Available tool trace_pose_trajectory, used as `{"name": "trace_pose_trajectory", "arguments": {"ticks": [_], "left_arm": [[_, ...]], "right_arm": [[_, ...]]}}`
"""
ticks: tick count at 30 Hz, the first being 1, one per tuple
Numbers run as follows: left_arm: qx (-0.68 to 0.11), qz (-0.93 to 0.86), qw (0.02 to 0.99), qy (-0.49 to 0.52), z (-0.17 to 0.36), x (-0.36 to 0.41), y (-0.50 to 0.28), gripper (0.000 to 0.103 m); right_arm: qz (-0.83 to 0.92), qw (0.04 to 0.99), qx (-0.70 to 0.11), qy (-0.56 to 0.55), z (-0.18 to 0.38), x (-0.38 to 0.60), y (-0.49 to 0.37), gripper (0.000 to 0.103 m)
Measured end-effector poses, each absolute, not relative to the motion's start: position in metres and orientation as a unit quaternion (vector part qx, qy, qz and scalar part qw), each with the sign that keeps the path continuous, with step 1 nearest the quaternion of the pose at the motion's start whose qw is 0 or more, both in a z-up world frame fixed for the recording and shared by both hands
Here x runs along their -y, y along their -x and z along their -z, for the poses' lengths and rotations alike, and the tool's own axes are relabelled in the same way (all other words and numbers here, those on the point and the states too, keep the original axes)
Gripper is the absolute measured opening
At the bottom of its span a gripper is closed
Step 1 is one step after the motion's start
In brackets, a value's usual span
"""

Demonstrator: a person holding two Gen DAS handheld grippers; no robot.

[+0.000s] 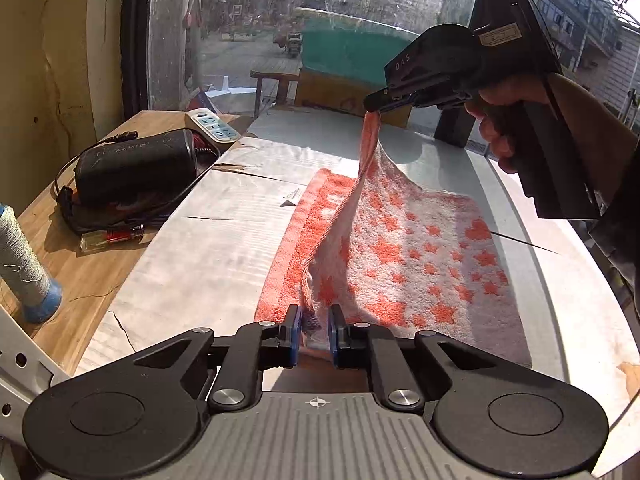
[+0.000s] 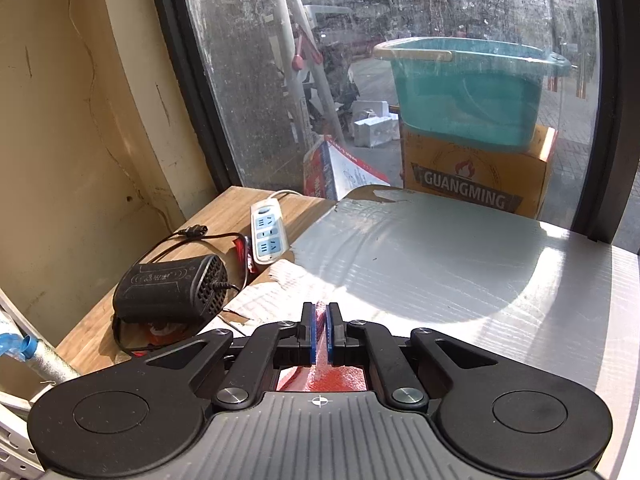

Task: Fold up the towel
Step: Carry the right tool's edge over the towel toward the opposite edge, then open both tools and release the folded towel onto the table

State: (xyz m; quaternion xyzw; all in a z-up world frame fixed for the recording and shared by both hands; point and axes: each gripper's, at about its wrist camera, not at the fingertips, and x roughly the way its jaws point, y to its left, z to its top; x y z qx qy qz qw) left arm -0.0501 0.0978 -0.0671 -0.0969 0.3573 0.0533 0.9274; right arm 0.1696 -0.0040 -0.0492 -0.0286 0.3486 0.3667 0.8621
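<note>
The right hand-held gripper [image 1: 374, 103] pinched the towel [image 1: 404, 256] corner high above the surface [image 1: 200, 248]; the left hand-held gripper [image 1: 314, 326] clamped its near corner.

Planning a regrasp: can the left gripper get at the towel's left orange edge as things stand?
Probably not yet: the left gripper is shut on a towel corner. Once released, that edge lies flat on the table, uncovered.

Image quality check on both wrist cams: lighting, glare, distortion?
Left wrist view: hard sunlight, the towel sharp, strong shadow from the right gripper across it; fisheye bends the table edge. Right wrist view: bright glare patch on the table, dirty window hazes the outdoors, frame bowed.
</note>
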Motion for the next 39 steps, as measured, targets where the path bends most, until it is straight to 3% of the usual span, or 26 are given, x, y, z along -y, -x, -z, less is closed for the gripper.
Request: {"name": "trace_pose_trajectory", "arguments": {"ticks": [4, 7, 13, 31, 36, 38, 39], "left_arm": [[-0.362, -0.062, 0.924, 0.102, 0.069, -0.103, 0.049, 0.014], [-0.362, -0.069, 0.924, 0.104, 0.069, -0.105, 0.049, 0.021], [-0.355, -0.075, 0.927, 0.098, 0.064, -0.105, 0.049, 0.022], [-0.339, -0.071, 0.935, 0.084, 0.055, -0.101, 0.047, 0.026], [-0.338, -0.06, 0.936, 0.078, 0.055, -0.097, 0.045, 0.034], [-0.34, -0.048, 0.936, 0.077, 0.056, -0.094, 0.043, 0.036], [-0.341, -0.042, 0.936, 0.076, 0.057, -0.092, 0.043, 0.038]], "right_arm": [[-0.371, 0.858, -0.353, 0.029, 0.055, 0.002, -0.171, 0.005], [-0.367, 0.859, -0.355, 0.034, 0.057, 0.001, -0.169, 0.005], [-0.348, 0.865, -0.36, 0.04, 0.06, 0.001, -0.169, 0.005], [-0.329, 0.866, -0.369, -0.072, 0.047, 0.039, -0.181, 0.007], [-0.342, 0.849, -0.385, -0.116, 0.047, 0.075, -0.166, 0.008], [-0.348, 0.842, -0.384, -0.147, 0.045, 0.101, -0.153, 0.013], [-0.351, 0.84, -0.379, -0.163, 0.043, 0.117, -0.144, 0.021]]}}
